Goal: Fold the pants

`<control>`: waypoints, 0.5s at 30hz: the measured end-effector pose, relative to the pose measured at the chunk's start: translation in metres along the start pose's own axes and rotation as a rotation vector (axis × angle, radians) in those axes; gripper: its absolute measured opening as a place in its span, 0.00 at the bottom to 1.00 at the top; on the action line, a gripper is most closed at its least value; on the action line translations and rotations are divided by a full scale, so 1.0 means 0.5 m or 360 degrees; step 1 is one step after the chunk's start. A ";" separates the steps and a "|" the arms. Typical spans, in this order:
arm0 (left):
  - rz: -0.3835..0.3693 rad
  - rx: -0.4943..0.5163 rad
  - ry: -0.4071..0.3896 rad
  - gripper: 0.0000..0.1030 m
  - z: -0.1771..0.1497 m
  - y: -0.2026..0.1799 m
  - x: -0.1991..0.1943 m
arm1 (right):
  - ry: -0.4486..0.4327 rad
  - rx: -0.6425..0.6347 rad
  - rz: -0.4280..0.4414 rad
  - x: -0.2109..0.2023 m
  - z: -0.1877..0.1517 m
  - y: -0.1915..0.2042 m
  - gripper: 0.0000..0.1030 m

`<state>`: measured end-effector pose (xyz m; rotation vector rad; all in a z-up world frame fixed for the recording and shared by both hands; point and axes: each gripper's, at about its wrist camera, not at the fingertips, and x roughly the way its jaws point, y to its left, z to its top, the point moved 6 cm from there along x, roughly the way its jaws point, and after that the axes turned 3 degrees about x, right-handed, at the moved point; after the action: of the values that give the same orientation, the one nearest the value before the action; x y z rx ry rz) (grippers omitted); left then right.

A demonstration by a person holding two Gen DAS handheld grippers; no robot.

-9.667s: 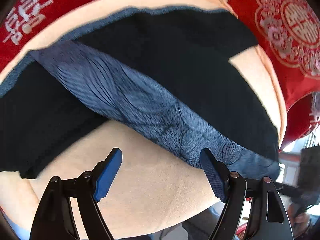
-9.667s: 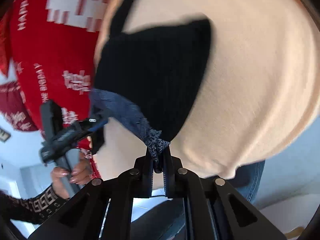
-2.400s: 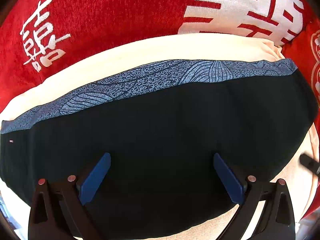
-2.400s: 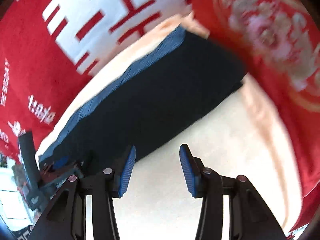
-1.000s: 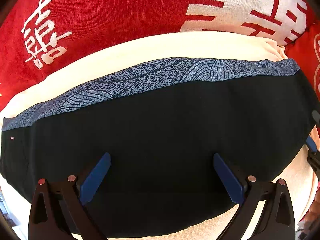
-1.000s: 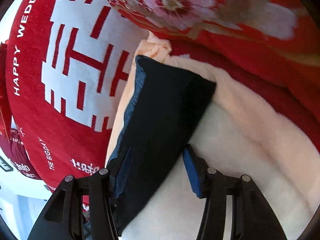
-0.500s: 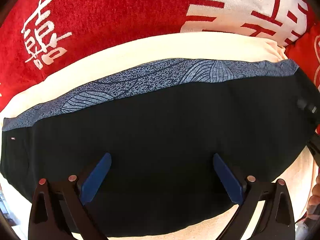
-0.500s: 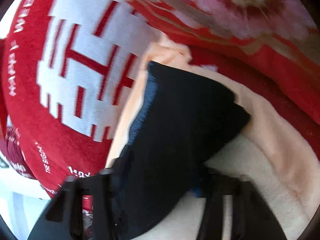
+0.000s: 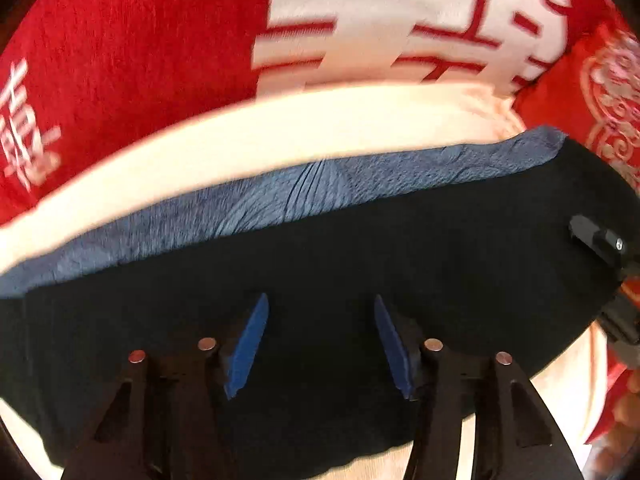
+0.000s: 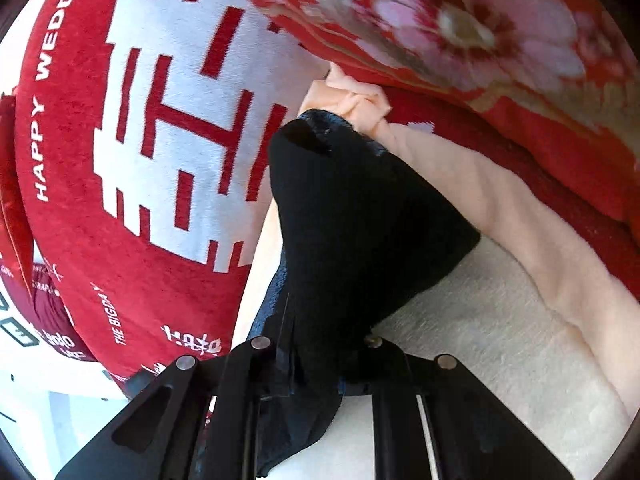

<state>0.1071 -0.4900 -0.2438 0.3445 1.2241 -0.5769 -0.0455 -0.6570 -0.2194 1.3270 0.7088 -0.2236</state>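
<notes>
Left wrist view: red wedding blanket (image 9: 132,60) is seen behind cream blanket (image 9: 280,124), on which black pants (image 9: 400,248) are spread. Left claw (image 9: 318,340), half-spread and just narrowing, is held over them; right claw (image 10: 320,356) is pinched on pants edge.

Home, likely bedroom: red wedding bedding (image 10: 132,128), floral quilt (image 10: 460,24), cream blanket (image 9: 280,128).

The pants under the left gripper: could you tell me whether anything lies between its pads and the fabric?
Nothing visible does. The left gripper hangs directly over the black pants, its jaws just closing with only fabric beneath; the right gripper already grips one end.
</notes>
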 end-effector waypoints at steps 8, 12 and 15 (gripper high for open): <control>-0.0087 0.0053 -0.0048 0.55 -0.010 0.015 -0.012 | 0.0007 -0.0407 -0.0091 -0.021 -0.043 0.136 0.14; -0.0150 0.0062 -0.0090 0.55 -0.024 0.013 -0.018 | 0.0010 -0.0617 -0.0171 -0.011 -0.086 0.205 0.14; -0.0269 0.0050 -0.0101 0.56 -0.034 0.032 -0.032 | 0.0009 -0.0751 -0.0204 0.003 -0.129 0.254 0.14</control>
<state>0.0997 -0.4640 -0.2350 0.2484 1.1909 -0.7476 0.0014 -0.5636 -0.1224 0.8342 0.7953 -0.1432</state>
